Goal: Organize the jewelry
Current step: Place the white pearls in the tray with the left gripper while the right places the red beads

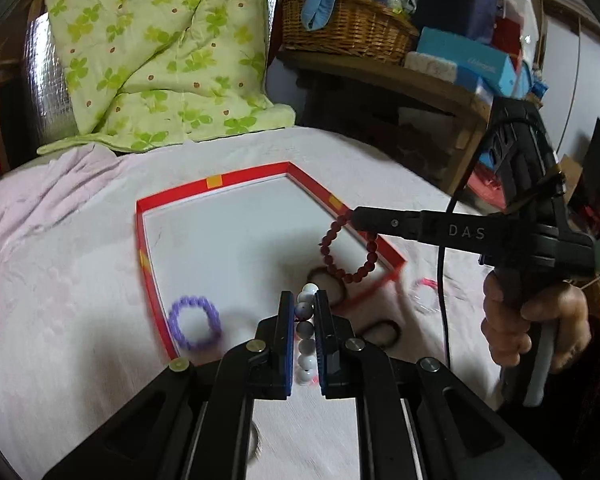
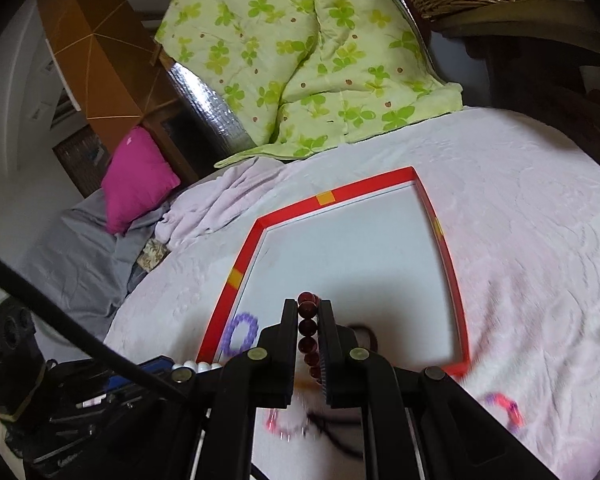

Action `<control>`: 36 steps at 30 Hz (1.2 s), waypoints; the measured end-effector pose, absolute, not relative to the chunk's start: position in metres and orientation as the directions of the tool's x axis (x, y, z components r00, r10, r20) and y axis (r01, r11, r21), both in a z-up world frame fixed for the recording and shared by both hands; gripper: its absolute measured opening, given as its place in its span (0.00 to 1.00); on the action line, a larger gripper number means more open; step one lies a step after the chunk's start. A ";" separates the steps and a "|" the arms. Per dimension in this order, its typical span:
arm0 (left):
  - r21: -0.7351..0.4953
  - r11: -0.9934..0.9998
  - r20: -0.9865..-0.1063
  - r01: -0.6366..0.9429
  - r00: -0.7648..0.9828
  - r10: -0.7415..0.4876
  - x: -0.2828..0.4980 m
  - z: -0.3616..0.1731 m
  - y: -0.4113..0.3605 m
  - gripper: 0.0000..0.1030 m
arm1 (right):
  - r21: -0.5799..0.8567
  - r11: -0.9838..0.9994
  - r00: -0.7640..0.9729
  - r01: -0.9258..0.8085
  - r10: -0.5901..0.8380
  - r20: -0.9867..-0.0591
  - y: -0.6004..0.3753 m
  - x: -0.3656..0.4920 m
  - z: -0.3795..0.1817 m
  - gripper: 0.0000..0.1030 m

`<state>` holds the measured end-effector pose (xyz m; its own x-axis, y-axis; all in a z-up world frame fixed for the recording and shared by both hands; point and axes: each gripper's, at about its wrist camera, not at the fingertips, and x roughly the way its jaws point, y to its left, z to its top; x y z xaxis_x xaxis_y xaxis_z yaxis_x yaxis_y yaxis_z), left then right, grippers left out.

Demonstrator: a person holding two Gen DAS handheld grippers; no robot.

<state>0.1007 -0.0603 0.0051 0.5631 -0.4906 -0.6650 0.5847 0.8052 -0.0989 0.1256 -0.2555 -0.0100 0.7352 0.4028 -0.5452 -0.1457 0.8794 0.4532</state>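
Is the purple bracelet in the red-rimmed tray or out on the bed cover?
In. The purple bracelet lies flat on the tray's white floor, just inside its near-left rim corner.

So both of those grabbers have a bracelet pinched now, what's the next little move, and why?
Probably carry the dark red bead bracelet farther in over the red-rimmed tray and open the right hand-held gripper: it hangs by the tray's edge, while only the purple bracelet clearly lies inside.

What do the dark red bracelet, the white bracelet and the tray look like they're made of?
Dark red bracelet: round matte beads, wood or stone perhaps; dull, no glints.
White bracelet: glossy white and grey beads, maybe glass or polished stone; bright highlights.
Tray: probably cardboard; thin, flat red walls, plain white floor, yellow tape-like patches.
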 end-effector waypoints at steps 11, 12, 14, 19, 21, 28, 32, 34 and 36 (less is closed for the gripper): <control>-0.067 0.866 -0.753 0.496 0.544 -0.370 0.168 -0.046 -0.077 0.10 | 0.528 0.846 0.702 -0.070 0.419 -0.577 -0.256 0.206 -0.034 0.10; -0.050 0.870 -0.757 0.491 0.549 -0.353 0.170 -0.049 -0.078 0.10 | 0.522 0.851 0.697 -0.060 0.410 -0.588 -0.255 0.210 -0.037 0.10; 0.000 0.878 -0.757 0.478 0.573 -0.313 0.169 -0.051 -0.079 0.10 | 0.508 0.861 0.691 -0.029 0.384 -0.612 -0.255 0.215 -0.041 0.12; 0.087 0.885 -0.763 0.458 0.602 -0.236 0.160 -0.052 -0.078 0.32 | 0.499 0.865 0.705 0.051 0.322 -0.632 -0.271 0.213 -0.045 0.13; 0.121 0.887 -0.752 0.445 0.625 -0.211 0.154 -0.050 -0.077 0.46 | 0.491 0.869 0.710 0.062 0.308 -0.634 -0.273 0.209 -0.043 0.13; 0.197 0.903 -0.710 0.383 0.691 -0.138 0.132 -0.036 -0.065 0.57 | 0.440 0.897 0.724 0.040 0.277 -0.632 -0.266 0.181 -0.025 0.40; 0.220 0.910 -0.685 0.351 0.720 -0.112 0.123 -0.026 -0.057 0.61 | 0.434 0.901 0.741 0.019 0.279 -0.611 -0.261 0.164 -0.016 0.46; 0.234 0.914 -0.671 0.331 0.736 -0.095 0.117 -0.022 -0.054 0.64 | 0.431 0.902 0.745 0.016 0.277 -0.608 -0.259 0.158 -0.014 0.46; 0.244 0.919 -0.661 0.311 0.746 -0.077 0.113 -0.018 -0.050 0.65 | 0.413 0.911 0.747 0.022 0.259 -0.612 -0.256 0.152 -0.012 0.46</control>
<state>0.1129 -0.0497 -0.0183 0.7462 -0.0767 -0.6613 0.3106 0.9187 0.2439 0.1522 -0.2560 -0.0125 0.7473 0.2594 -0.6118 0.0219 0.9106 0.4127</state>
